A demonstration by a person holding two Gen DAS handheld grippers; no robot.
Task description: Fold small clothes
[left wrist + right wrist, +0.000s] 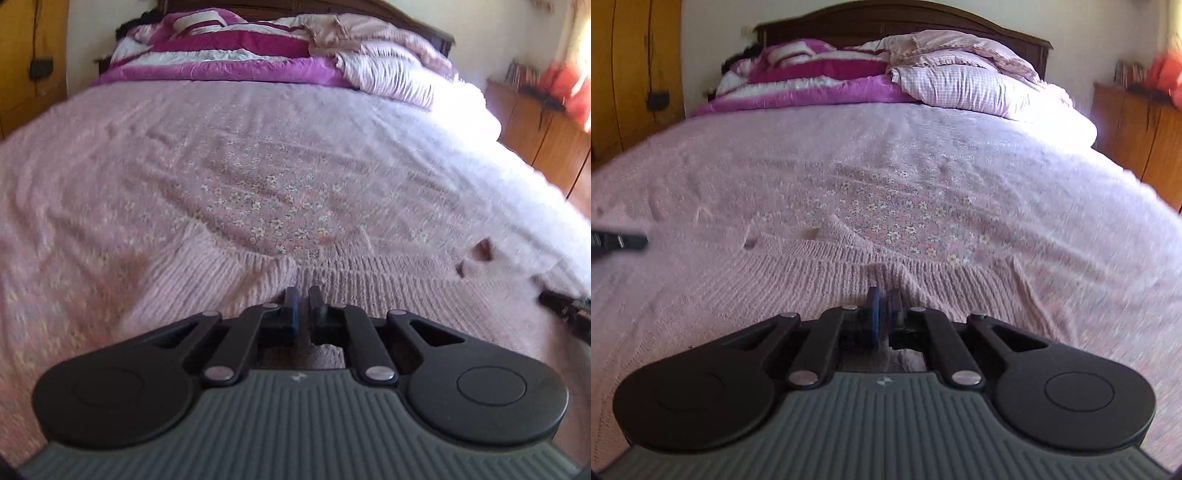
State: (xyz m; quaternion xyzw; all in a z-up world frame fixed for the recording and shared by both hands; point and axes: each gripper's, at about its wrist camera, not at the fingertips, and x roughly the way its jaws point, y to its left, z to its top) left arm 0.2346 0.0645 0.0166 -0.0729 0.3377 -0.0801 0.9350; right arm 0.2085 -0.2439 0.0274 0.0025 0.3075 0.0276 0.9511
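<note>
While the pink floral bedspread point(258, 177) carries the pale pink ribbed knit garment point(207, 273) still spread flat, no fold is complete; every fold remains. Its ribbed hem runs at twelve o'clock of each claw. The left gripper point(303, 295) and right gripper point(884, 295) are both closed, apparently pinching knit fabric.
</note>
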